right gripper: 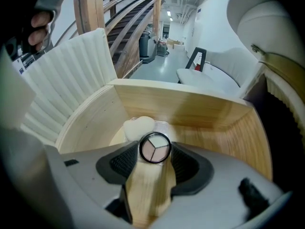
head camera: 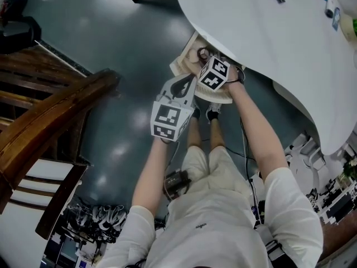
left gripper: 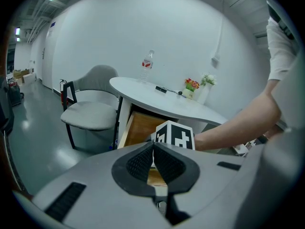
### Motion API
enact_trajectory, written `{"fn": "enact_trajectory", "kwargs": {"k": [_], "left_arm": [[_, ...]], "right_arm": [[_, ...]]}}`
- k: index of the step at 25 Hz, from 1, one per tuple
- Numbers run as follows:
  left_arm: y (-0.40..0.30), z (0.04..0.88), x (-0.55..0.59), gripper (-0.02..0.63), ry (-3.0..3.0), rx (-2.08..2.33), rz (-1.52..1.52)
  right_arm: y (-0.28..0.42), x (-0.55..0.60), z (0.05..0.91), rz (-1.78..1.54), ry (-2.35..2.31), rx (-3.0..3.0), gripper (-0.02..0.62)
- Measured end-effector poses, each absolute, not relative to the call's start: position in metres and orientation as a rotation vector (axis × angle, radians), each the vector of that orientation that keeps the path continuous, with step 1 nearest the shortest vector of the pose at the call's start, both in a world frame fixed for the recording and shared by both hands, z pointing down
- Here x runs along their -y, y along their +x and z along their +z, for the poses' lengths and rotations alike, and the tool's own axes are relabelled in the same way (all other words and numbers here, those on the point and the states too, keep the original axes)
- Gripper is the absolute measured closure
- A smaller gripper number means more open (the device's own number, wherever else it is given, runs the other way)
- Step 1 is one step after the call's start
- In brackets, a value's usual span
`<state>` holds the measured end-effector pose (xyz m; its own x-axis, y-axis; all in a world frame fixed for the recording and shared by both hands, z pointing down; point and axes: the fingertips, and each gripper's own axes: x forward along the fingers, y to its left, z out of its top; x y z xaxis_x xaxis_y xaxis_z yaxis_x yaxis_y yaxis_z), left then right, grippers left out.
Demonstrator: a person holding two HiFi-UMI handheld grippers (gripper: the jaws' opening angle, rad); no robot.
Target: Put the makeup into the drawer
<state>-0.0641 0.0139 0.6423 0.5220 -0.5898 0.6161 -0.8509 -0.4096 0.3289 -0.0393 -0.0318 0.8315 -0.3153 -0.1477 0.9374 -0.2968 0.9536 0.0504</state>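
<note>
Black-rimmed pink-and-cream makeup compact (right gripper: 155, 148), pale wood-grain drawer (right gripper: 190, 113), white table (head camera: 251, 21)

An open wooden drawer (right gripper: 190, 109) is seen under the white table (left gripper: 143, 92), and a pale puff (right gripper: 138, 126) is laid on its floor.

I count two tongs, the left tongs (left gripper: 153, 150) and the right tongs (right gripper: 155, 151). I see one drawer (right gripper: 190, 109), one round makeup compact (right gripper: 155, 148) with three shades, and one pale puff (right gripper: 138, 126). One table (left gripper: 138, 86) carries one bottle (left gripper: 147, 62), one dark bar (left gripper: 161, 88) and two flower bunches, a red bunch (left gripper: 192, 84) and a white bunch (left gripper: 206, 80). There is one chair (left gripper: 93, 114).
</note>
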Motion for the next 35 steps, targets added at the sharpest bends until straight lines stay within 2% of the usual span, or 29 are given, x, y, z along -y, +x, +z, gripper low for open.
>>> {"fn": "enact_trajectory", "kwargs": {"k": [17, 20, 23, 28, 35], "left_arm": [[-0.063, 0.619, -0.029, 0.594, 2.147, 1.201, 0.556], [-0.062, 0.608, -0.032, 0.594, 2.147, 1.212, 0.56], [-0.061, 0.593, -0.036, 0.594, 2.15, 1.229, 0.556], [-0.061, 0.567, -0.047, 0.594, 2.15, 1.246, 0.549], [-0.055, 0.526, -0.058, 0.594, 2.167, 1.262, 0.541]], "right_arm": [[-0.03, 0.014, 0.784, 0.146, 0.339, 1.938, 0.38], [-0.027, 0.006, 0.764, 0.15, 0.344, 1.956, 0.414], [-0.023, 0.0, 0.74, 0.145, 0.371, 1.984, 0.511], [-0.016, -0.015, 0.697, 0.158, 0.411, 2.017, 0.579], [-0.01, -0.033, 0.624, 0.203, 0.435, 2.104, 0.581]]}}
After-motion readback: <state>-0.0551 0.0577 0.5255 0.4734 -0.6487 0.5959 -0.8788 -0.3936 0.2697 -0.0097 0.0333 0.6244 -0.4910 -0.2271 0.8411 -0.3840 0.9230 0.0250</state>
